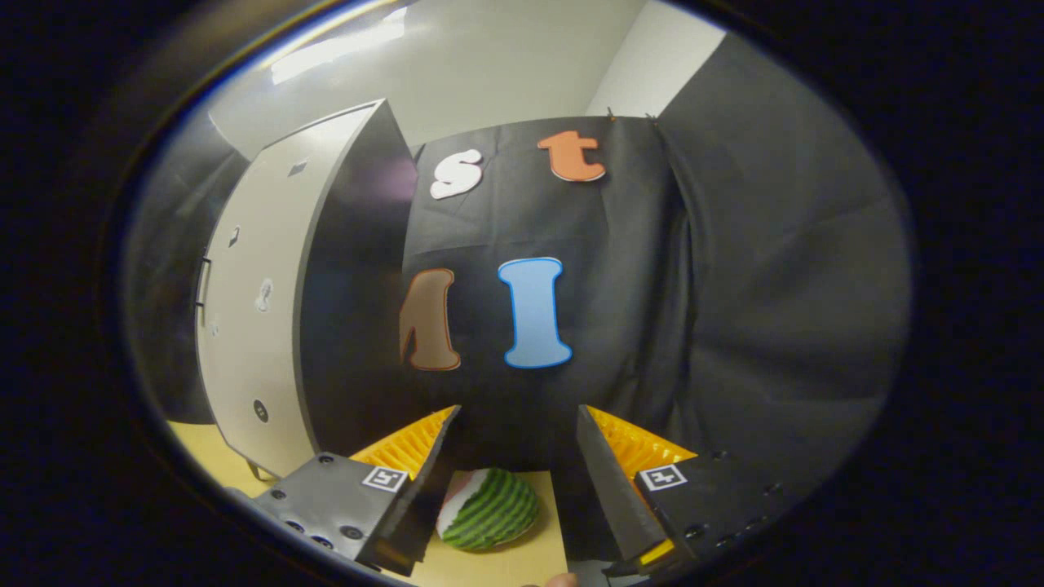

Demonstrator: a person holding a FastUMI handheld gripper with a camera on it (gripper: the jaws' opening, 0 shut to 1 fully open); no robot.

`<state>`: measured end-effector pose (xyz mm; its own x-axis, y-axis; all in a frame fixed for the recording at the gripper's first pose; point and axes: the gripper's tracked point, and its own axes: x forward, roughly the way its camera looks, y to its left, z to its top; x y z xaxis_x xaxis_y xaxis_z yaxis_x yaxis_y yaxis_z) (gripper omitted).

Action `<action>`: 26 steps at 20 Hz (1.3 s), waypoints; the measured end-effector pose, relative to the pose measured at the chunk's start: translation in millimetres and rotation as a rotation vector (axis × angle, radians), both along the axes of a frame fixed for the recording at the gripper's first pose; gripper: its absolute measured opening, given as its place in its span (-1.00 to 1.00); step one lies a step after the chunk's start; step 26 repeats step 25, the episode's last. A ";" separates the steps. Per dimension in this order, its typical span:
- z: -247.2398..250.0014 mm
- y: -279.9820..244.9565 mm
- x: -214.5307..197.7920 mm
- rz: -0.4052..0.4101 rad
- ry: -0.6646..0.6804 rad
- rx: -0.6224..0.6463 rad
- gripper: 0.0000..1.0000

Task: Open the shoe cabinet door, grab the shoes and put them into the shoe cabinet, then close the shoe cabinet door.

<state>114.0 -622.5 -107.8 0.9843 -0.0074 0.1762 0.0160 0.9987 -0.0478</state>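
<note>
Looking down past my gripper (515, 473), its fingers spread wide and empty, I see the green-striped shoe (488, 509) lying on the floor between them. It looks soft and light; I'd pinch its rim. The shoe cabinet (269, 302) stands off left.

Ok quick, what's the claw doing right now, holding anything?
Claw: open, holding nothing. The green striped shoe lies on the floor between and below its fingers, untouched; the shoe cabinet stands off to one side.
</note>
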 end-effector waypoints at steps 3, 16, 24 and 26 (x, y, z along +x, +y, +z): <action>-59.2 -17.1 2.1 -0.030 0.046 -0.056 0.74; -178.9 -39.1 0.8 -0.033 0.163 -0.002 0.75; -192.8 -37.2 -1.2 -0.033 0.177 0.002 0.75; -194.2 -37.9 -1.5 -0.035 0.177 0.002 0.75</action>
